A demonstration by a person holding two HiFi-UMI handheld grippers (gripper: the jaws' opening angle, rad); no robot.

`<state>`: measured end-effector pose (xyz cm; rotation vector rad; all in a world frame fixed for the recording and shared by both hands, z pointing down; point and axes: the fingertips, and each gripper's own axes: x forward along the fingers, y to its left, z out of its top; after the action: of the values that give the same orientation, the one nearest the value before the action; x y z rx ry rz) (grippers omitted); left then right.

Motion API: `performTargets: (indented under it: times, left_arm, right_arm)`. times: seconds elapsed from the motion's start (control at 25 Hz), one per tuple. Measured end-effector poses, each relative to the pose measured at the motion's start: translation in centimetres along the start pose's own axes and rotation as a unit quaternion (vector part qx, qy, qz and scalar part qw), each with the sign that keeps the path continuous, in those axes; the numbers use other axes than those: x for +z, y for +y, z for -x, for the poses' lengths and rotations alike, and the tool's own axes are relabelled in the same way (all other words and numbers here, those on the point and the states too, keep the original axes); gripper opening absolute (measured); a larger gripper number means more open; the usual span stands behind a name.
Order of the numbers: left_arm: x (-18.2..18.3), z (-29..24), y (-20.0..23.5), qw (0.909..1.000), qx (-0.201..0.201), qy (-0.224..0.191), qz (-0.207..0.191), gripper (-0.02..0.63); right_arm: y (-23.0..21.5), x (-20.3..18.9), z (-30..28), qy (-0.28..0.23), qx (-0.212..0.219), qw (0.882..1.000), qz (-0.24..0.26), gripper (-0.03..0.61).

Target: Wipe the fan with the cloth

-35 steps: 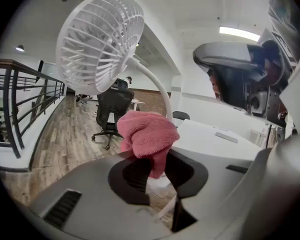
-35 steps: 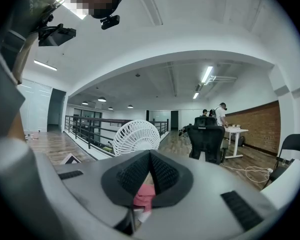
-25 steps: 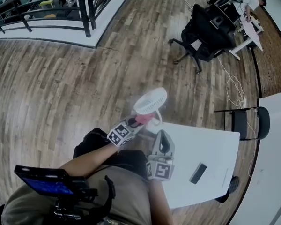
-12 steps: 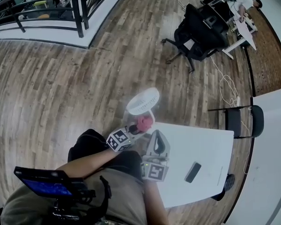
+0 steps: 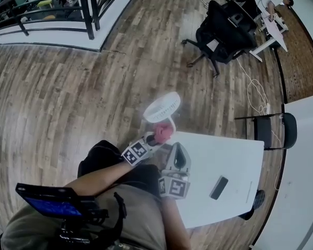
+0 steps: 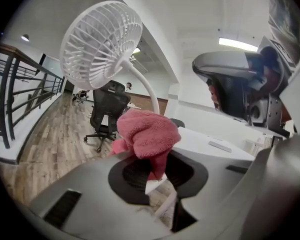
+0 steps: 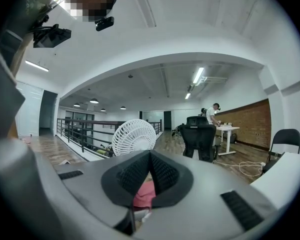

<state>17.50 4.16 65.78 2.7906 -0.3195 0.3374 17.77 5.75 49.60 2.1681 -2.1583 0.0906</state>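
A small white fan (image 5: 161,107) stands on a curved stem at the near-left corner of the white table (image 5: 229,155). In the left gripper view its round grille (image 6: 101,45) rises at upper left. My left gripper (image 5: 155,138) is shut on a bunched pink cloth (image 5: 162,131), which sits at the stem just below the fan head; whether it touches the stem I cannot tell. The cloth (image 6: 147,134) bulges out above the left gripper (image 6: 155,166). My right gripper (image 5: 178,149) hovers beside it over the table, jaws shut and empty. From the right gripper (image 7: 149,176) I see the fan (image 7: 134,137) ahead.
A dark flat device (image 5: 219,187) lies on the table. A black office chair (image 5: 224,33) and a person at a desk (image 5: 274,1) are far off. A black chair (image 5: 274,132) stands past the table, cables (image 5: 258,95) lie on the wood floor, and a railing (image 5: 88,9) runs at upper left.
My left gripper has carried the cloth slightly right, closer under the fan head. The right gripper has stayed put.
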Motion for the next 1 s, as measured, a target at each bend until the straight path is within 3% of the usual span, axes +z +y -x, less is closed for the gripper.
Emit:
performTargets:
  times: [0.28,0.52,0.68,1.0]
  left_arm:
    - [-0.9,0.8,1.4,0.9999,0.013,0.004,-0.004,0.057]
    - [-3.2,2.0,4.6,0.9978,0.062,0.018,0.016,0.057]
    - [-1.2,2.7,4.8,0.9972,0.072,-0.011,0.014,0.055]
    - [4.2,3.2,1.2,0.997,0.041,-0.057,-0.031,0.055]
  right_arm:
    - [-0.2,-0.8,0.3,0.012,-0.005,1.0,-0.009,-0.002]
    - [-0.1,-0.8,0.1,0.002,-0.006,1.0,-0.004,-0.002]
    - [-0.3,-1.4,-0.1,0.008,-0.014,1.0,-0.006,-0.002]
    - [-0.5,-2.7,-0.1,0.031,-0.03,0.998,-0.045,-0.002]
